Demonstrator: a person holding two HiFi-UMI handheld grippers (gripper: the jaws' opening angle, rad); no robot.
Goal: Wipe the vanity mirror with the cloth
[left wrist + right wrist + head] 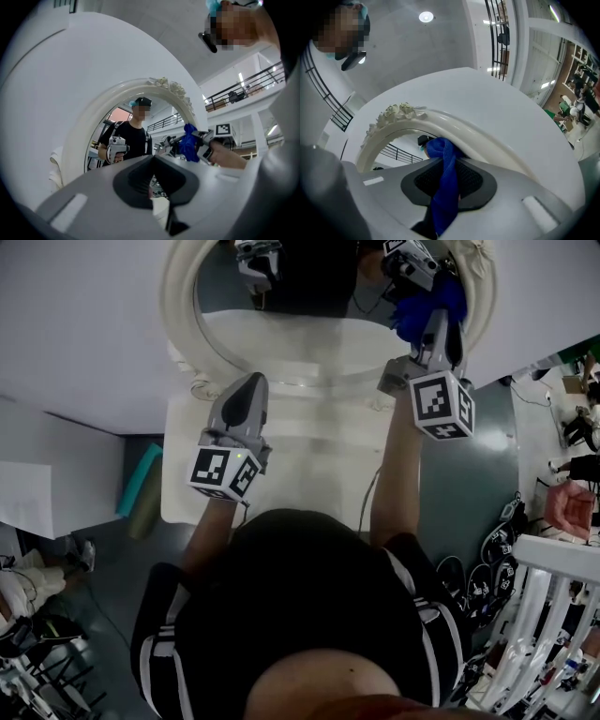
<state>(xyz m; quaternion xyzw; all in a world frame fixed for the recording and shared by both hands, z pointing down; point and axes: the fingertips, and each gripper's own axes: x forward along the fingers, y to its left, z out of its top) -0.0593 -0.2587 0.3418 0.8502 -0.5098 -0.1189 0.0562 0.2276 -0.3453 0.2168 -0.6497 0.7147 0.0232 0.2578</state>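
The oval vanity mirror (309,338) in its white ornate frame (178,296) stands at the back of a white vanity top (183,493). My right gripper (438,320) is shut on a blue cloth (427,304), which is bunched against the glass at the mirror's right edge. In the right gripper view the cloth (443,187) hangs between the jaws of the right gripper (446,161), just under the frame (440,119). My left gripper (251,381) hovers over the vanity top below the mirror's lower left, shut and empty. The left gripper view looks over the left gripper (152,161) at the frame (89,122) and the cloth (190,143).
A white wall rises behind the mirror. A teal roll (141,479) lies on the dark floor left of the vanity. A white rack (553,615) and cables stand at the lower right, with a pink object (572,507) above them. The person's torso fills the lower middle.
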